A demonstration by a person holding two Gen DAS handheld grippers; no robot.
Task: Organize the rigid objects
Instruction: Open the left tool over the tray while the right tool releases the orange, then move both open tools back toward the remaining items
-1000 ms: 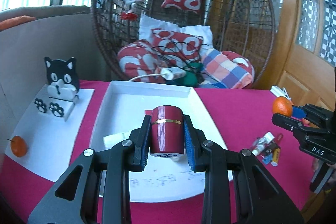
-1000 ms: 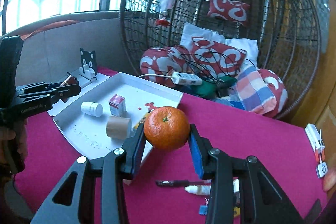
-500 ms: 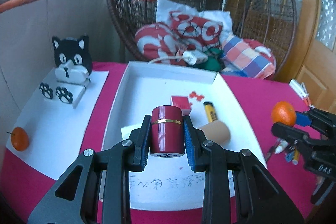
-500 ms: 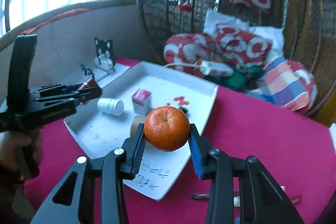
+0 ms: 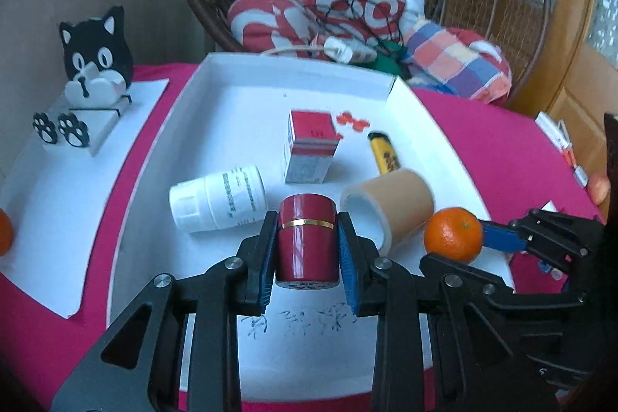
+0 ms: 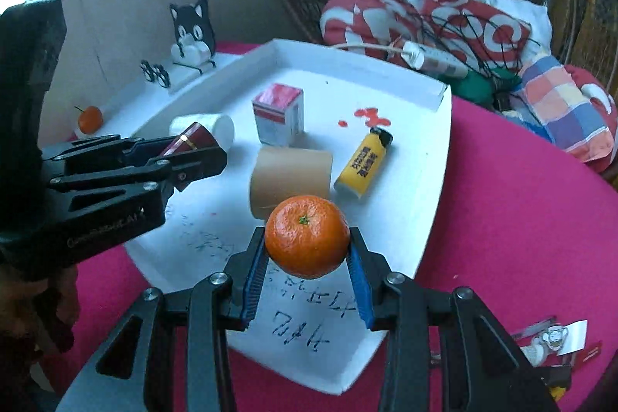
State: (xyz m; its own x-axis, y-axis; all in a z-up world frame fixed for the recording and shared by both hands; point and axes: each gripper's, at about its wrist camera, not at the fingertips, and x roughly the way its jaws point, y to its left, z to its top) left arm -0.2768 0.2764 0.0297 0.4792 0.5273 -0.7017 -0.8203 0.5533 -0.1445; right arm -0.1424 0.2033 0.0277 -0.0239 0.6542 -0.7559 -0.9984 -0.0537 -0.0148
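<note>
Both claws have sunk toward the white tray (image 5: 428, 126) on the magenta tablecloth (image 6: 521, 219)

I see bare floor in the near half of the white tray (image 5: 239, 111), below both grippers, marked only by handwriting. Further in, the white bottle (image 5: 218, 197), tape roll (image 5: 390, 205), red box (image 5: 311, 151) and yellow lighter (image 6: 363, 159) crowd the middle. The tray's far strip and the red cloth (image 6: 521, 211) to its right lie open.

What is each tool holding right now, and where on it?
Left tool clamps the red jar by its sides; right tool clamps the orange across its middle.
</note>
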